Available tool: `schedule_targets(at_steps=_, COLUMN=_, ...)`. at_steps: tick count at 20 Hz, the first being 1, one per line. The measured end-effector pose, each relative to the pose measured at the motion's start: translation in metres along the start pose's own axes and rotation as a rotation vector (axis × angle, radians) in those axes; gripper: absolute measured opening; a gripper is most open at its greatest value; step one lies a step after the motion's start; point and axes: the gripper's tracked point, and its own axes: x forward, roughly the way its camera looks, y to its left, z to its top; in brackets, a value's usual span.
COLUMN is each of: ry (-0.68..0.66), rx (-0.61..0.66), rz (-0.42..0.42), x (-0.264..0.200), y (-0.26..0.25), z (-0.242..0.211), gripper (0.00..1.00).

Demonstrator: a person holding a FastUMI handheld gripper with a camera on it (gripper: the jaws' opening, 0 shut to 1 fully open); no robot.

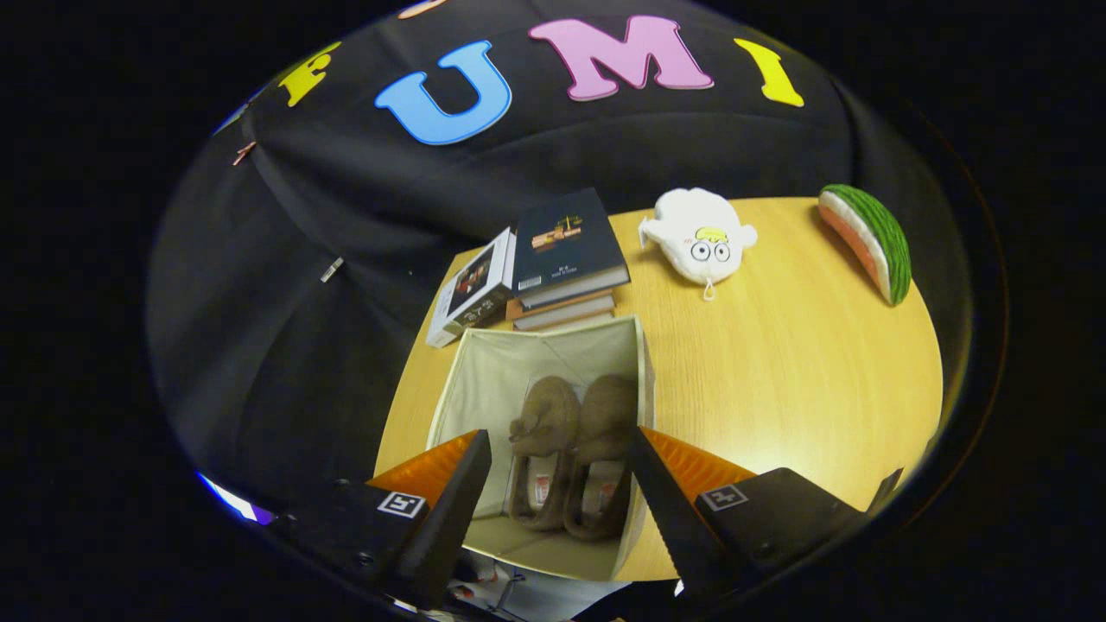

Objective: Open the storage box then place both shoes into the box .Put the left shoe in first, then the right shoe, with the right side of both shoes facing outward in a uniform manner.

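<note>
An open cream fabric storage box (pixel 484 380) stands on the wooden table below me. Two brown fuzzy slippers lie side by side on its floor, toes pointing away: one slipper (pixel 543 432) toward the left finger, the other slipper (pixel 605 428) next to the box's right wall. My gripper (pixel 557 484) hovers above the box mouth, open, with nothing between its fingers. Both fingers frame the slippers' heel ends, well above them.
Just beyond the box lies a stack of books (pixel 566 259) with a boxed book (pixel 473 287) beside it. Farther right on the table (pixel 778 363) sit a white plush toy (pixel 700 242) and a watermelon-slice cushion (pixel 868 238).
</note>
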Motion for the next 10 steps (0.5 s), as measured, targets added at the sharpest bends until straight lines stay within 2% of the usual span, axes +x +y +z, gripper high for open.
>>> schedule_targets(at_steps=5, ry=-0.246, rx=-0.057, rz=-0.006, x=-0.063, y=-0.017, z=0.066, gripper=0.98)
schedule_targets(at_steps=10, ry=-0.464, rx=-0.102, rz=-0.029, x=-0.124, y=-0.066, z=0.119, gripper=0.98)
